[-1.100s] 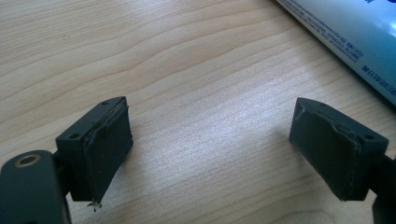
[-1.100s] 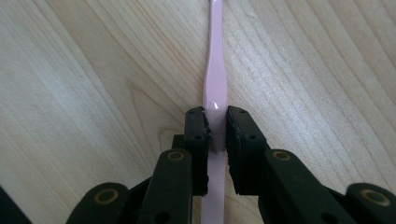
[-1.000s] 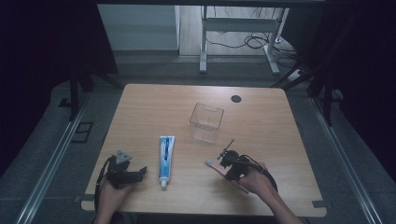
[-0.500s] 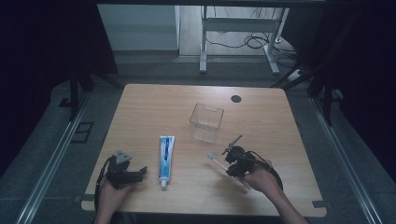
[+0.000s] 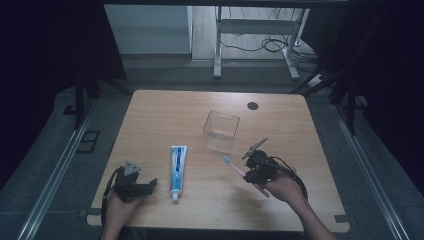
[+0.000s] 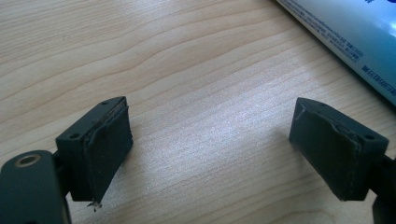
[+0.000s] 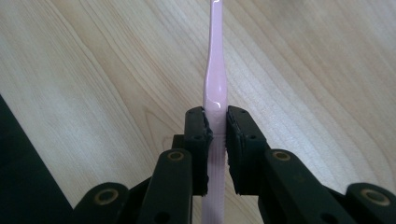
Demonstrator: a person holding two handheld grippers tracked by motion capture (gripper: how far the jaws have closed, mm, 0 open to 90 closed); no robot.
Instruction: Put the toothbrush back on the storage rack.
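Between the right gripper's [image 7: 215, 135] two black jaws sits a pink toothbrush [image 7: 214, 84], clamped by its handle; the pads press on both flat sides. Compared with a second ago, this gripper has risen from the wooden tabletop [image 5: 150, 120] near the front right corner, carrying the toothbrush [image 5: 235, 166] clear of the surface, bristle end pointing toward the clear plastic cup [image 5: 221, 131]. The lift judges as complete enough to begin transfer to the cup, which stands just beyond the brush head. The handle is smooth, glossy plastic, narrowing at a waist above the pads. The left gripper [image 6: 229, 140] rests near the front left corner, jaws wide apart and empty, rubber pads worn. A white-and-blue toothpaste tube [image 5: 177, 165] lies flat between the grippers, cap toward the front edge.
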